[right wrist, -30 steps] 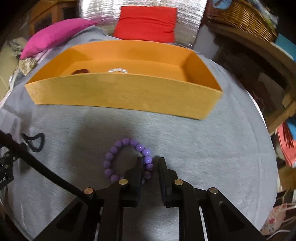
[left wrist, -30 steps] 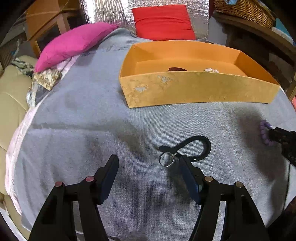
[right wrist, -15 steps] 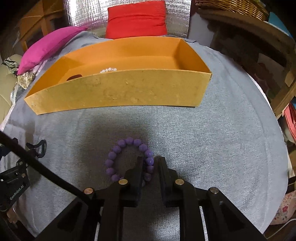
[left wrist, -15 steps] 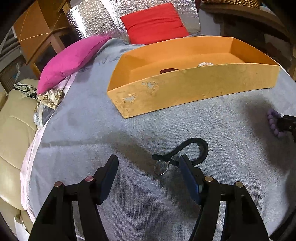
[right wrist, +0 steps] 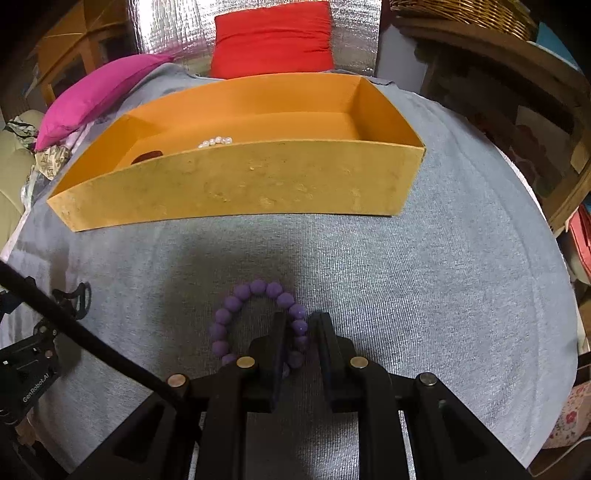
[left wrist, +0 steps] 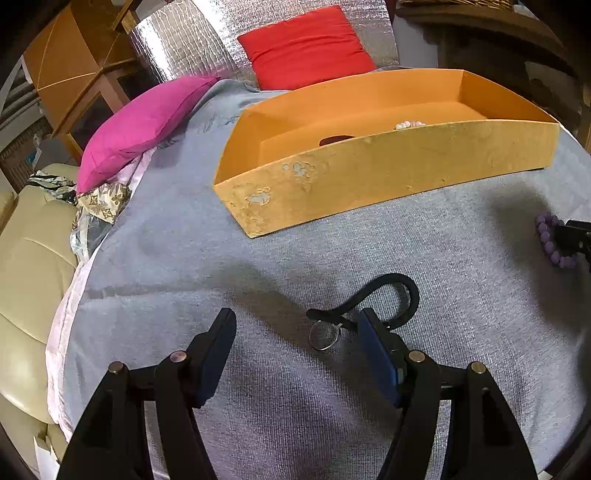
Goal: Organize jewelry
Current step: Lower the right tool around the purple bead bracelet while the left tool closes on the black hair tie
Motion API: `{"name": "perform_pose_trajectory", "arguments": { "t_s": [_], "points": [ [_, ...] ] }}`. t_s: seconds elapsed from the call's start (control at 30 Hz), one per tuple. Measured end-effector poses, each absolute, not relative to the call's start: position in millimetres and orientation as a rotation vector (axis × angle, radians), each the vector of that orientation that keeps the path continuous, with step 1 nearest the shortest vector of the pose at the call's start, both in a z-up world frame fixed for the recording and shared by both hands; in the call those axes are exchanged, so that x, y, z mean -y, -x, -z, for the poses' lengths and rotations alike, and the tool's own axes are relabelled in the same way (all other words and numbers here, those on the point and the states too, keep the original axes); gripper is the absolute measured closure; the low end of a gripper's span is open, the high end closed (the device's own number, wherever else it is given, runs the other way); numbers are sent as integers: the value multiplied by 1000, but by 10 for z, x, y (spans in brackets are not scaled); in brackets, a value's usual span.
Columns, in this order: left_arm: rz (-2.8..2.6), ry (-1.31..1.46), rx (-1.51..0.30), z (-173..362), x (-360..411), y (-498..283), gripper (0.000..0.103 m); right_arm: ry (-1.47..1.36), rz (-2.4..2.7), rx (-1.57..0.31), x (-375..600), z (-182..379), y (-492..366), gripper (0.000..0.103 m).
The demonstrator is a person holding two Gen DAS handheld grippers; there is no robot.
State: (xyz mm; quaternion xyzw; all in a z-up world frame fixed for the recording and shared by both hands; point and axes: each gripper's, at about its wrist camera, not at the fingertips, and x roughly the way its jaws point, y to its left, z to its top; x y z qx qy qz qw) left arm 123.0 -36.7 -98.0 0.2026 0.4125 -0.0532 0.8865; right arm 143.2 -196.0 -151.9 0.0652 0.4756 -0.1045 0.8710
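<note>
An orange box (left wrist: 369, 181) (right wrist: 236, 188) stands on the grey cloth, with a pearl piece (right wrist: 216, 141) and a dark item (right wrist: 147, 156) inside. My right gripper (right wrist: 300, 325) is shut on a purple bead bracelet (right wrist: 243, 295), held just above the cloth in front of the box; the bracelet also shows at the right edge of the left wrist view (left wrist: 550, 240). My left gripper (left wrist: 297, 325) is open above the cloth. A black cord loop with a silver ring (left wrist: 388, 295) lies by its right finger (left wrist: 376, 350).
A pink cushion (left wrist: 144, 125) and a red cushion (left wrist: 306, 44) lie behind the box. A beige sofa (left wrist: 26, 266) is at the left, wooden furniture and a wicker basket (right wrist: 461, 14) at the right. The cloth drops off at the right edge.
The right gripper has lifted and tipped with the bracelet, so the box interior shows more. The left gripper has turned left and risen a little; the black cord stays by its right finger.
</note>
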Motion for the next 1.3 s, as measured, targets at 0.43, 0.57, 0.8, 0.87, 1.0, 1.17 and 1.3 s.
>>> {"name": "perform_pose_trajectory", "arguments": {
  "t_s": [0.43,0.57,0.8,0.87,1.0,1.17,1.3],
  "points": [
    [102,-448,-843,977,388,-1186,33,-152,210,-995,1988,1524,-1428,83],
    [101,-452,-842,975,382,-1186,32,-165,206,-995,2009,1521,-1420,83],
    [102,-452,-843,980,382,-1188,32,-188,202,-985,2037,1517,-1412,81],
    [111,-445,-850,977,368,-1194,32,-193,199,-983,2037,1516,-1416,79],
    [150,-414,-879,959,290,-1243,32,-200,195,-983,2042,1514,-1430,78],
    [199,-391,-896,916,105,-1330,32,-208,182,-986,2058,1508,-1429,78],
    [289,-434,-904,947,73,-1357,32,-217,166,-987,2075,1505,-1423,78]
  ]
}}
